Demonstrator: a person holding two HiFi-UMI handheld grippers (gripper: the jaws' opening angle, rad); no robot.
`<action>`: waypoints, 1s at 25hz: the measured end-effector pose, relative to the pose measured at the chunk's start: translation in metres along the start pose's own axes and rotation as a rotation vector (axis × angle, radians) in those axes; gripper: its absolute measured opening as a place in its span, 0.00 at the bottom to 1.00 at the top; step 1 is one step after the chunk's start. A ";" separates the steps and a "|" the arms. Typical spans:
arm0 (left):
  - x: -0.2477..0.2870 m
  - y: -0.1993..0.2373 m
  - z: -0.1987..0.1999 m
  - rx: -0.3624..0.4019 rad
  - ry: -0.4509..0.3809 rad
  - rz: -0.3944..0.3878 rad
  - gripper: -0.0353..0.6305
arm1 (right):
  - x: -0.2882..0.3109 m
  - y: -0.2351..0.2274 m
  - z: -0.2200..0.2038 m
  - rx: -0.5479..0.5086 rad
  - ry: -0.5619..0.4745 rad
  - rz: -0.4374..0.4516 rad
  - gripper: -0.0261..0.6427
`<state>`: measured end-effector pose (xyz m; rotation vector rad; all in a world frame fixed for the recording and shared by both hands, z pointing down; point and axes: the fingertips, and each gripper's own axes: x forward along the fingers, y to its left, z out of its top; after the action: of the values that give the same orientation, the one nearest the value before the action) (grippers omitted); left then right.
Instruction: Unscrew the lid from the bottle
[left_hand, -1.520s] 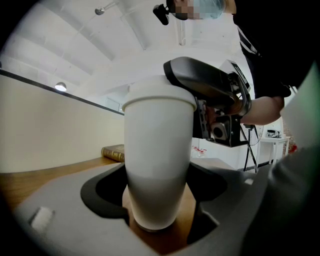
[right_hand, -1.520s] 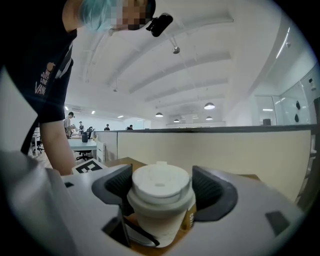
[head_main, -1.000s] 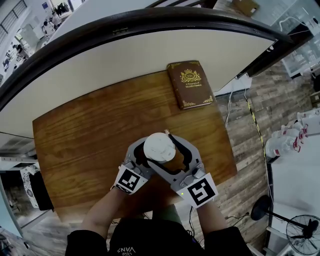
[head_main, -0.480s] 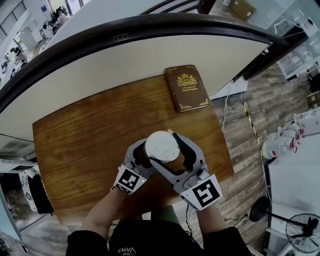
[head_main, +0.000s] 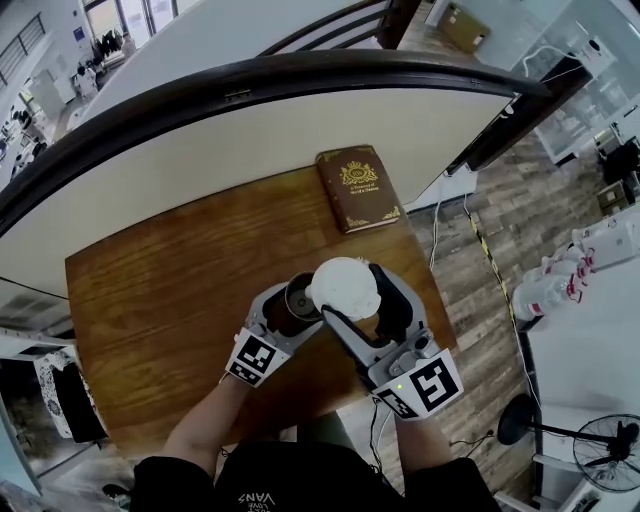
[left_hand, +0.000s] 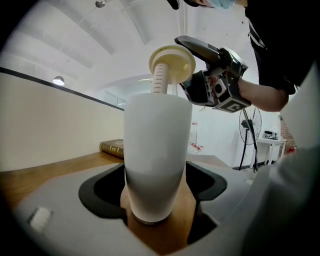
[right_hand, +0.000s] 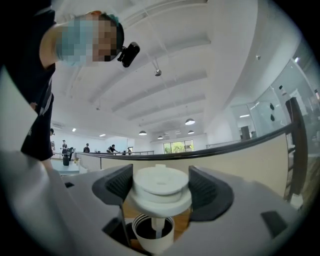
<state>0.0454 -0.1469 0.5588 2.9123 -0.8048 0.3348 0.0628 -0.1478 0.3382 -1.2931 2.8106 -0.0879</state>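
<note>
Worktop (head_main: 150, 290): brown wood; a book (head_main: 358, 187) lies at its far edge.
Bottle (head_main: 297, 298): white, upright near the front edge, with the left gripper (head_main: 291, 309) fingers clamped on its body.
Lid (head_main: 345, 287): gripped by the right gripper (head_main: 356, 300) fingers, a ribbed stem hanging beneath.
Change: half a second ago the lid sat on the bottle; now it is raised, just right of the mouth.
Inside: dark, contents unclear.

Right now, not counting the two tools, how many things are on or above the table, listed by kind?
bottle: 1
lid: 1
book: 1
Total: 3
</note>
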 end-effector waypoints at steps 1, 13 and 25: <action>-0.003 -0.001 0.001 0.004 0.001 -0.003 0.61 | -0.003 -0.001 0.004 0.006 -0.009 -0.012 0.57; -0.071 0.008 0.023 -0.019 -0.055 0.084 0.61 | -0.049 0.000 0.050 0.036 -0.136 -0.154 0.56; -0.138 0.005 0.059 -0.063 -0.129 0.165 0.61 | -0.085 0.023 0.054 0.033 -0.132 -0.252 0.56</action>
<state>-0.0617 -0.0925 0.4694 2.8392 -1.0578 0.1319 0.1045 -0.0698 0.2839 -1.5767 2.5151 -0.0551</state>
